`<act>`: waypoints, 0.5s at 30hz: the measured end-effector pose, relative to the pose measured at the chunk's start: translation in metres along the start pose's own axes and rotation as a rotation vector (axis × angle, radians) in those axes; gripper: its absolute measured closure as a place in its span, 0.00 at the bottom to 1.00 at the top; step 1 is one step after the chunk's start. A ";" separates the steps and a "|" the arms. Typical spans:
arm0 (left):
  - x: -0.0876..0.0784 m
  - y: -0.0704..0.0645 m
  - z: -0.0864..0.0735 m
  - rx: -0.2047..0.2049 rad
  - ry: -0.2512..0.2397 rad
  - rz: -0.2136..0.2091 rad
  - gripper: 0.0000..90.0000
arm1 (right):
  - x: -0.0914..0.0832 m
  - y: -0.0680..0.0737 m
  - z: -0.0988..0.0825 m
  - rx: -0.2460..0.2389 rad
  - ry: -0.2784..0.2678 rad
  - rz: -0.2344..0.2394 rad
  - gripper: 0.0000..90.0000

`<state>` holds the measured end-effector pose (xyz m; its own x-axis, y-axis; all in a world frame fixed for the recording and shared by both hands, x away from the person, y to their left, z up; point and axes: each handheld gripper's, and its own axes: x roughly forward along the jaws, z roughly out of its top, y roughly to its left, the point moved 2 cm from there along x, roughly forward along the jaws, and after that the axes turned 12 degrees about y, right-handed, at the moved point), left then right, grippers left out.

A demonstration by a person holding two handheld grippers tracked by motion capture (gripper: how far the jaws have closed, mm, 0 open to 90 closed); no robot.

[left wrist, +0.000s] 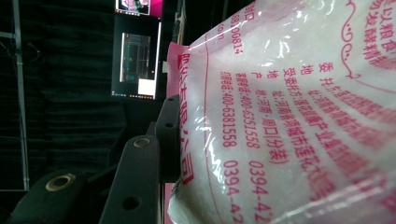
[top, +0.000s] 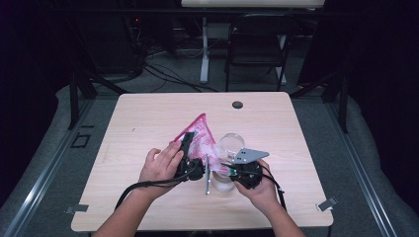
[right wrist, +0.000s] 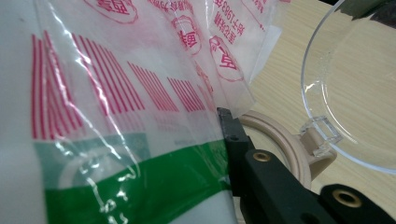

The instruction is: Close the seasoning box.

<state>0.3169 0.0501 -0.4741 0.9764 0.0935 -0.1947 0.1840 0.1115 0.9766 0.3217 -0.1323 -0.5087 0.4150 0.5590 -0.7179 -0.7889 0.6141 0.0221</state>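
Observation:
A pink and white plastic bag point(top: 200, 140) of white powder, printed in red, is lifted over the middle of the wooden table point(top: 148, 118). My left gripper point(top: 187, 147) points up along the bag's left side and is shut on it; one black finger point(left wrist: 140, 177) presses its edge, the other is hidden behind the bag point(left wrist: 289, 116). My right gripper point(top: 221, 169) comes in from the right and is shut on the bag's lower green-striped corner point(right wrist: 140, 177), with one finger point(right wrist: 233, 135) against the plastic. Below stands a clear jar point(top: 223, 183) with a beige rim point(right wrist: 280, 140) and an open clear lid point(right wrist: 355, 93).
A thin grey strip point(top: 207, 175) stands between the two grippers near the jar. A black round plug point(top: 237, 104) sits in the table's far edge. A dark chair point(top: 259, 44) and cables stand on the floor beyond the table.

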 end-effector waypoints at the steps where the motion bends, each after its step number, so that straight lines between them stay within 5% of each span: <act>1: 0.000 0.001 0.000 0.004 0.000 0.005 0.70 | 0.000 0.000 0.000 0.001 0.000 0.001 1.00; 15: -0.001 0.000 0.002 -0.001 -0.009 0.006 0.70 | 0.000 -0.001 -0.001 0.004 0.000 0.001 1.00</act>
<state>0.3166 0.0483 -0.4738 0.9785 0.0850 -0.1880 0.1781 0.1122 0.9776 0.3224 -0.1336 -0.5090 0.4139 0.5600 -0.7177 -0.7876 0.6156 0.0261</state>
